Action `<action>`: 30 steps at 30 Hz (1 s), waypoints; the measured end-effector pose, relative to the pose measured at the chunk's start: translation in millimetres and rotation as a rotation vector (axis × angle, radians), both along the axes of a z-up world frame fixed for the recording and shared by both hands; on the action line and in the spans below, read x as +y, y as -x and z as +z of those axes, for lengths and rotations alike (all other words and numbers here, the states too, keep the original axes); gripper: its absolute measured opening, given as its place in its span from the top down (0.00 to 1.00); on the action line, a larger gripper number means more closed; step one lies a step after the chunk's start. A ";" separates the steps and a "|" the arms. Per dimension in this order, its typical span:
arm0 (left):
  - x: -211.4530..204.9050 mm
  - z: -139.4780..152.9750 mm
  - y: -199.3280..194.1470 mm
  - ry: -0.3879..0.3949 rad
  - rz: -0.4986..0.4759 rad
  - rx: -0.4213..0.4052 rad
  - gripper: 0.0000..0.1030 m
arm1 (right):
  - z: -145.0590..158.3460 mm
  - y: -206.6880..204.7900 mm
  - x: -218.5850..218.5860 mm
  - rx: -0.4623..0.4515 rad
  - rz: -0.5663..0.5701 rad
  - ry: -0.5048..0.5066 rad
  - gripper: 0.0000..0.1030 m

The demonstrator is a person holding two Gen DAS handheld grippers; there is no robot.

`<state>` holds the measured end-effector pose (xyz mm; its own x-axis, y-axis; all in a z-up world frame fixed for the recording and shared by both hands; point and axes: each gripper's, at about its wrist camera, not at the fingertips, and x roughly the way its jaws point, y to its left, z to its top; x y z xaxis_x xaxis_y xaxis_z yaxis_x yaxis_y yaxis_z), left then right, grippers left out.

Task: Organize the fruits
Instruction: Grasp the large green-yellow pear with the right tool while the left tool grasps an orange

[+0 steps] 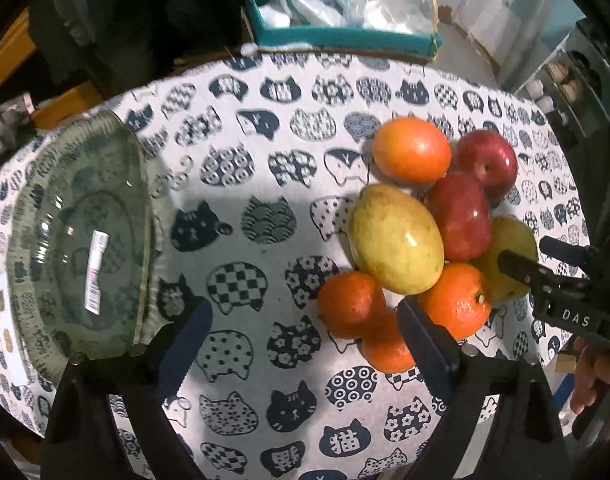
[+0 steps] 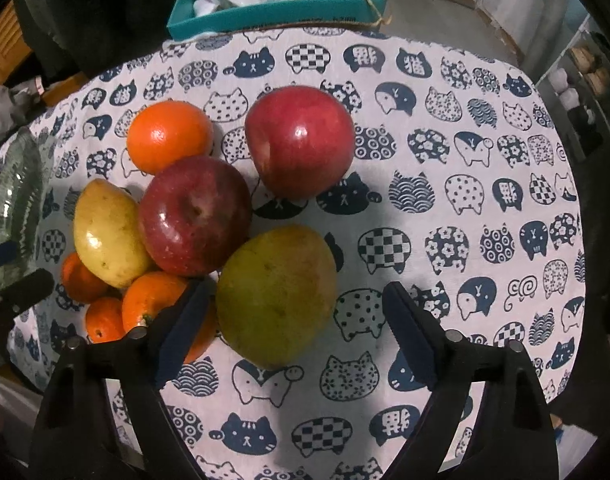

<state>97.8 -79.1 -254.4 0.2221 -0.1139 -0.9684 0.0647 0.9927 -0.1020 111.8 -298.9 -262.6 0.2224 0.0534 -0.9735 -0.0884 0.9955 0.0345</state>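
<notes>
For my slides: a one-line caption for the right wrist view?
Open right gripper above a green-yellow mango beside apples and oranges on a cat-print tablecloth.

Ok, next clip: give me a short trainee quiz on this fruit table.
1. True or false: the clear glass plate already holds fruit.
2. How many red apples lie on the cat-print tablecloth? A one, B two, C three.
3. In the right wrist view, which fruit shows between the fingers of the right tool?
Key: 1 false, the plate is empty; 2 B; 3 the large green-yellow mango, with the fingers apart and not pressing on it.
</notes>
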 end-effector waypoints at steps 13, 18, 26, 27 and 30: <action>-8.5 -32.0 -6.2 0.071 -0.016 0.087 0.25 | -25.6 -18.6 -1.0 0.074 -0.043 -0.078 0.26; -12.3 -35.2 -7.1 0.088 -0.034 0.076 0.31 | -36.6 -23.6 6.5 0.092 -0.032 -0.088 0.34; -15.6 -33.2 -7.9 0.159 -0.045 0.086 0.57 | -33.8 -3.6 4.9 0.038 0.001 -0.037 0.35; -17.0 -32.1 -6.5 0.147 -0.051 0.079 0.57 | -31.3 1.7 4.4 0.024 0.010 -0.016 0.35; -19.3 -30.2 -5.0 0.117 -0.066 0.061 0.58 | -26.9 8.4 4.9 -0.015 0.022 0.018 0.35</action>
<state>102.8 -98.3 -284.6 0.1517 -0.2391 -0.9591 0.1194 0.9676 -0.2224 103.3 -293.9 -289.5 0.2363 0.0412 -0.9708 -0.1104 0.9938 0.0153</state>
